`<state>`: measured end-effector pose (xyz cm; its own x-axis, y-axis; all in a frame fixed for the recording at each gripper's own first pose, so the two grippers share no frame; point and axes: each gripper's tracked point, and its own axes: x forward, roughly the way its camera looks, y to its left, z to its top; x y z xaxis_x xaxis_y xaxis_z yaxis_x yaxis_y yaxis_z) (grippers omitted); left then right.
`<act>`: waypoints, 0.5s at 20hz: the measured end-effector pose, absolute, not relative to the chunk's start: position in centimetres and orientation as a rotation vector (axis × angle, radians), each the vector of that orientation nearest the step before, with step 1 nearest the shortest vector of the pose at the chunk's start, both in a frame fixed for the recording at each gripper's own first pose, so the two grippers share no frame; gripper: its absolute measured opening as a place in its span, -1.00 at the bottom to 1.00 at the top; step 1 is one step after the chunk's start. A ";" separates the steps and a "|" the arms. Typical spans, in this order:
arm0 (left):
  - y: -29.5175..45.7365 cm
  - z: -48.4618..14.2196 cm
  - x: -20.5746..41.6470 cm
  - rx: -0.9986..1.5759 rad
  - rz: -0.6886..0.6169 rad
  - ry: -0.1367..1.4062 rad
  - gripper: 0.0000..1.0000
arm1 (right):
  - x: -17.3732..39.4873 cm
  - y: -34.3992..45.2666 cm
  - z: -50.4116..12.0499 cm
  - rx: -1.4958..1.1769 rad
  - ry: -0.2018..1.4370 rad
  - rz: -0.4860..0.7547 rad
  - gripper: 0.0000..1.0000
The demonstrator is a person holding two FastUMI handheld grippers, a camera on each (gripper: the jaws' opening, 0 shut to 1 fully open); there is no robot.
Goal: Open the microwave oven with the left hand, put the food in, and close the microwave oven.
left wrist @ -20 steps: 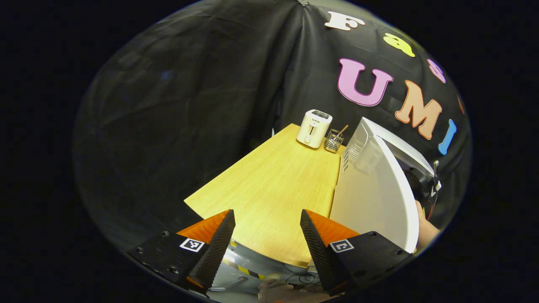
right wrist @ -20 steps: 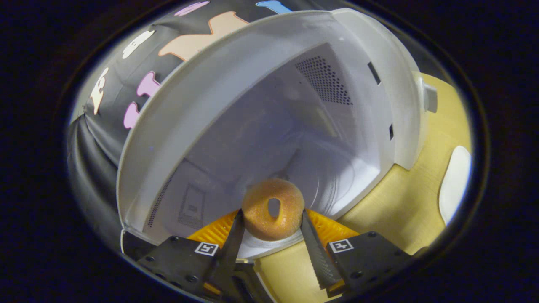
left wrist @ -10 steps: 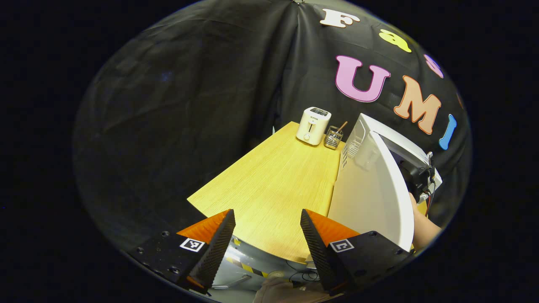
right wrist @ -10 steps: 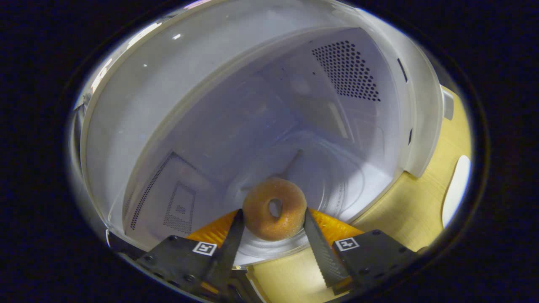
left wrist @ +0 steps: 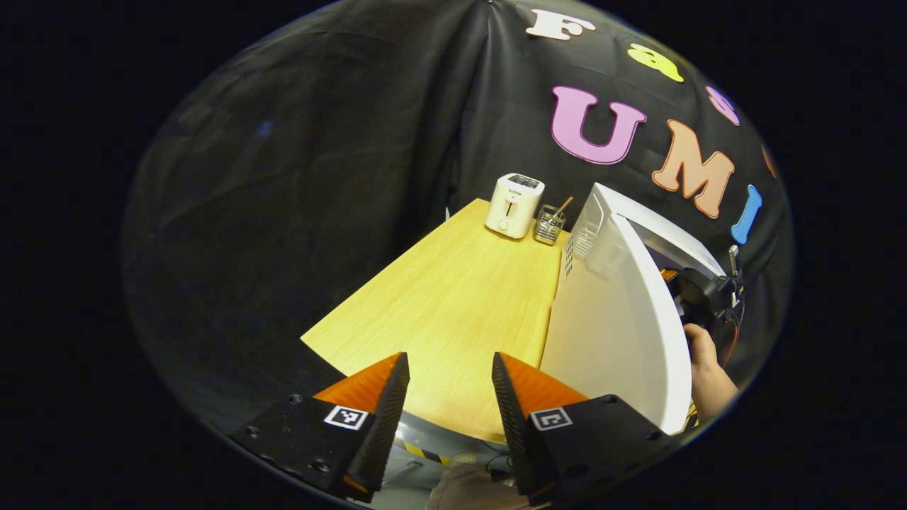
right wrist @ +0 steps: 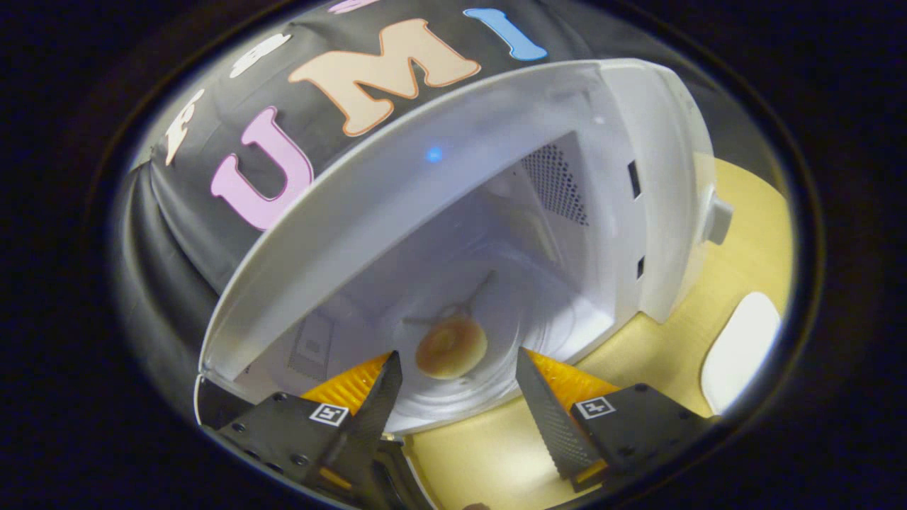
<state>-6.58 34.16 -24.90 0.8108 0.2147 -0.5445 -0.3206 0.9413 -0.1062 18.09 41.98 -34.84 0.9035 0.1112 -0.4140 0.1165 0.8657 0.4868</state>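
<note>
- Two fingers of the right gripper (right wrist: pixel 453 386) stand spread apart with nothing between them; the doughnut (right wrist: pixel 451 346) lies just ahead of the tips, flat on the round glass turntable (right wrist: pixel 524 354) inside the microwave oven (right wrist: pixel 638 184).
- Much of the oven cavity is dim: a perforated vent patch shows on the far wall, while the corner beyond the doughnut is hard to make out.
- Right of that gripper, a white oval thing (right wrist: pixel 740 347) lies on the wooden table (right wrist: pixel 694 283), cut off at the edge of the right gripper view; what it is cannot be told.
- Left gripper (left wrist: pixel 448 393) has its fingers parted, holding nothing, above the near edge of the table (left wrist: pixel 453 304).
- Ahead and to its right the microwave door (left wrist: pixel 623 333) stands swung open, edge-on, hiding most of the oven body (left wrist: pixel 652 227) behind it.
- Past the door's rim the other gripper (left wrist: pixel 705 294) and the hand (left wrist: pixel 701 354) holding it peek out, mostly covered by the door.
- Far ahead of the left gripper, a white toaster (left wrist: pixel 514 205) stands at the table's back corner, with a wire holder (left wrist: pixel 548 225) just beside it; a thin stick leans in the holder, too small to name.
- Below the left gripper's fingers, cables and a pale blurred shape are cut off.
</note>
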 end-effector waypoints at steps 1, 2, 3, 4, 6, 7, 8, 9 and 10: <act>34.2 -24.9 -6.3 -0.186 0.283 0.554 0.29 | 17.2 41.9 -34.2 0.517 0.444 0.014 0.99; 34.2 -24.9 -6.0 -0.174 0.277 0.553 0.04 | 16.4 41.9 -33.8 0.506 0.441 0.028 0.99; 34.2 -25.0 -5.6 -0.165 0.265 0.555 -0.17 | 15.5 41.8 -33.5 0.494 0.442 0.042 0.99; 34.1 -25.1 -5.6 -0.159 0.255 0.560 -0.39 | 14.5 41.7 -33.2 0.482 0.444 0.054 0.82; 33.8 -25.8 -5.5 -0.157 0.242 0.585 -0.68 | 12.5 41.3 -32.6 0.454 0.455 0.081 0.99; 33.8 -25.9 -5.3 -0.157 0.239 0.585 -0.57 | 11.6 41.0 -32.5 0.436 0.461 0.093 0.99; 33.5 -25.9 -5.3 -0.154 0.234 0.587 -0.95 | 10.8 40.7 -32.6 0.415 0.467 0.104 0.99; 33.2 -26.1 -5.2 -0.152 0.225 0.592 -0.87 | 10.0 40.3 -32.8 0.388 0.479 0.111 0.99; 32.9 -26.4 -5.1 -0.144 0.211 0.601 -0.99 | 9.1 39.9 -33.1 0.365 0.496 0.120 0.99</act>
